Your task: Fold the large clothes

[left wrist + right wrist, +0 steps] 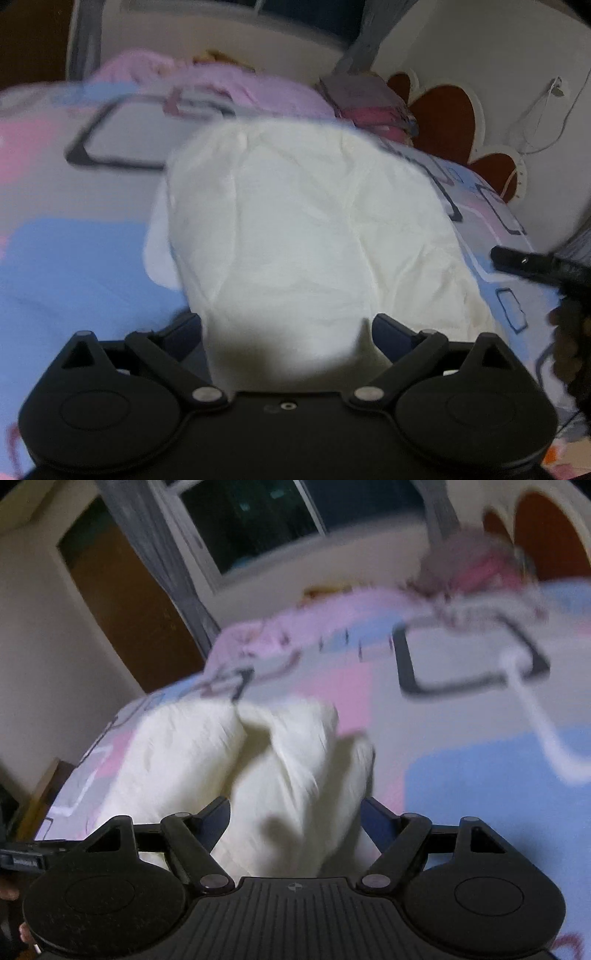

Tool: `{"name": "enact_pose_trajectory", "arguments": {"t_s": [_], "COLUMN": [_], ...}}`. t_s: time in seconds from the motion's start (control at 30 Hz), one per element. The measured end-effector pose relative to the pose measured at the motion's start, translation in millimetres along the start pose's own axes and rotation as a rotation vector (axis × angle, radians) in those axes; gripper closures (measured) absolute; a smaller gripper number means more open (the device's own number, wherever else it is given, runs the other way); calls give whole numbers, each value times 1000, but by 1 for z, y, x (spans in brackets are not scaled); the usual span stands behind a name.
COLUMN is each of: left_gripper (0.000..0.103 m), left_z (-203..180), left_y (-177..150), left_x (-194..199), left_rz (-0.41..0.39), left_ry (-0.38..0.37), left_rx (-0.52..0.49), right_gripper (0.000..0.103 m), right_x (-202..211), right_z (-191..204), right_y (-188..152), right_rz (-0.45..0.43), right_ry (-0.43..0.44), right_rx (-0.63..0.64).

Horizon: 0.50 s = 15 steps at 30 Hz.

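Observation:
A large white garment (pixel 303 221) lies bunched on the bed's patterned sheet (pixel 74 266). In the left wrist view its near end fills the gap between the fingers of my left gripper (pixel 288 321), whose jaws stand wide. In the right wrist view the same white garment (pixel 177 753) is heaped in thick folds, and part of it sits between the wide-apart fingers of my right gripper (pixel 295 805). I see no pad pinching the cloth on either side. A black finger of the right gripper (pixel 517 262) shows at the right edge of the left view. Both views are blurred.
A pink quilt (pixel 258 92) and stacked pillows (pixel 369 103) lie at the head of the bed, by a white headboard with brown heart shapes (pixel 447 114). A white cord (pixel 543 731) trails across the sheet (pixel 461 782). Beyond the bed are a dark window (pixel 251 517) and a brown door (pixel 122 609).

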State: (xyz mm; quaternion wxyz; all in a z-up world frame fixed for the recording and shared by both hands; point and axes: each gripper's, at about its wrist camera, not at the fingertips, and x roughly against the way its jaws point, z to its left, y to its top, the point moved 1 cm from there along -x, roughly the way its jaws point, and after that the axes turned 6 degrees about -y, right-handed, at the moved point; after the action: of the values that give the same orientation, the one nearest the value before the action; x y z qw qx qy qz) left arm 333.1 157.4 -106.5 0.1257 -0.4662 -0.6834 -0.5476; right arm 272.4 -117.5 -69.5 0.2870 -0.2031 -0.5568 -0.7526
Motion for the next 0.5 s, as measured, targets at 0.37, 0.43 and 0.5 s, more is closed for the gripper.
{"name": "enact_pose_trajectory", "arguments": {"t_s": [0.37, 0.43, 0.5], "left_gripper": [23, 26, 26], "left_z": [-45, -49, -53], "left_y": [49, 54, 58], "left_x": [-1, -11, -21], "left_rz": [-43, -32, -28], "left_ry": [76, 78, 77], "left_rx": [-219, -235, -264], "right_gripper": [57, 63, 68], "right_x": [-25, -40, -50], "right_z": [105, 112, 109], "right_y": [19, 18, 13], "right_rz": [-34, -18, 5], "right_ry": [-2, -23, -59], "right_rx": [286, 308, 341]}}
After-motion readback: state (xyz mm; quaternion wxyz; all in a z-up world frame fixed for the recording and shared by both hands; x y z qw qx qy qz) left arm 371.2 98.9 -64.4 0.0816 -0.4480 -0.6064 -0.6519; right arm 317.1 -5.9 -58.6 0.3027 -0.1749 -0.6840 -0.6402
